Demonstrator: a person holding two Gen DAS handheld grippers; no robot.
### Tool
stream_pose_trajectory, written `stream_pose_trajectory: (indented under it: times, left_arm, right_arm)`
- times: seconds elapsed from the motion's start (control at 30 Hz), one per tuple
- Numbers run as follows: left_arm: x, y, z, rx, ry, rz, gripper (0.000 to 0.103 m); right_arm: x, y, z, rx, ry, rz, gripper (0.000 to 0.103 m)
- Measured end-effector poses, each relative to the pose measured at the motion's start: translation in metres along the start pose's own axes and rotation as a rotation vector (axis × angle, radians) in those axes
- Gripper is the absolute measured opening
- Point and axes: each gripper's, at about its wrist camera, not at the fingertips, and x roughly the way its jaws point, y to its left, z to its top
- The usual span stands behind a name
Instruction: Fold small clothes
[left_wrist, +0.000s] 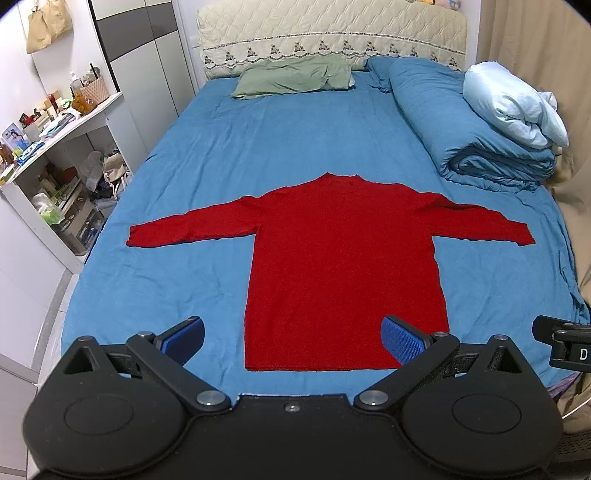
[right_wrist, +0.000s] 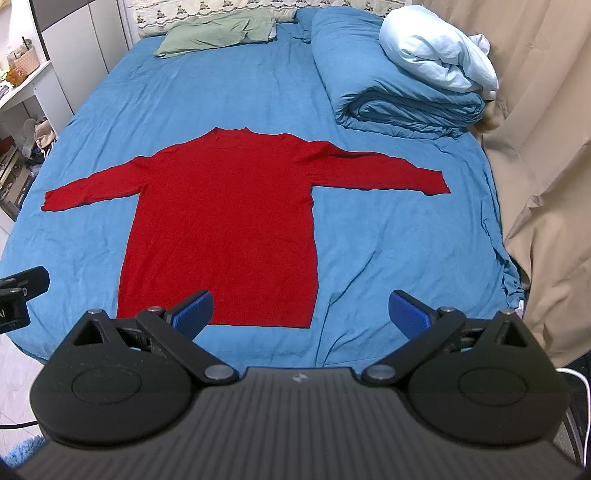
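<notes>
A red long-sleeved sweater (left_wrist: 343, 266) lies flat on the blue bed sheet (left_wrist: 229, 147), sleeves spread out to both sides, hem toward me. It also shows in the right wrist view (right_wrist: 225, 221). My left gripper (left_wrist: 293, 341) is open and empty, held above the hem's left part. My right gripper (right_wrist: 301, 312) is open and empty, held above the hem's right corner. The right gripper's edge shows at the far right of the left wrist view (left_wrist: 561, 341).
A rolled blue duvet (left_wrist: 458, 125) with a pale blue bundle (left_wrist: 513, 107) lies at the back right. A green pillow (left_wrist: 295, 75) lies by the headboard. A cluttered white shelf (left_wrist: 55, 158) stands left of the bed. A beige curtain (right_wrist: 546, 147) hangs on the right.
</notes>
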Motion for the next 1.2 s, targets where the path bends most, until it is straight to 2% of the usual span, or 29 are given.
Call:
stream_pose_trajectory:
  times: [0.67,0.83,1.2]
  left_arm:
    - [-0.0031,-0.0042,0.0011,-0.002,-0.019,0.022,0.103]
    - [-0.0011,-0.005,0.0025,-0.021,0.0,0.001,0.103]
    - [0.0007,-0.0052,0.0012,-0.008,0.016,0.013,0.103]
  right_arm:
    - [-0.0005,0.0049,0.0,0.003,-0.001,0.006,0.103]
    - [-0.0008,0.0023,0.0005,-0.001,0.0,0.01,0.103]
    - [0.0007,0.0005,0.0002,0.004,-0.001,0.013,0.103]
